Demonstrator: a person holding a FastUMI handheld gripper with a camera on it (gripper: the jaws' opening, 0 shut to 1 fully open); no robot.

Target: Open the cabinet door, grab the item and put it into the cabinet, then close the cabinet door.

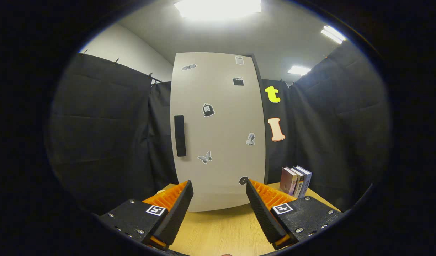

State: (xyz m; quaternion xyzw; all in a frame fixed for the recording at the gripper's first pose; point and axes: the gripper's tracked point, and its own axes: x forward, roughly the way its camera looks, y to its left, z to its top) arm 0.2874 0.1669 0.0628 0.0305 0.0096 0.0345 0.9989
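Ahead, a tall beige cabinet door (218,131) with a black handle (180,136) stood closed.
Gripper (219,192) fingers gaped wide, empty, above the wooden table (221,231); books (296,181) stood beside the cabinet.

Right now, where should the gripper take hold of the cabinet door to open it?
Grip the black vertical handle near the left edge of the closed cabinet door, coming straight from the front with the fingers either side. The open gripper holds nothing.

Gripper (219,190) hovering with fingers spread wide, empty, facing closed cabinet door (218,131); black handle (180,136) at left; books (295,181) standing beside on table (221,227).
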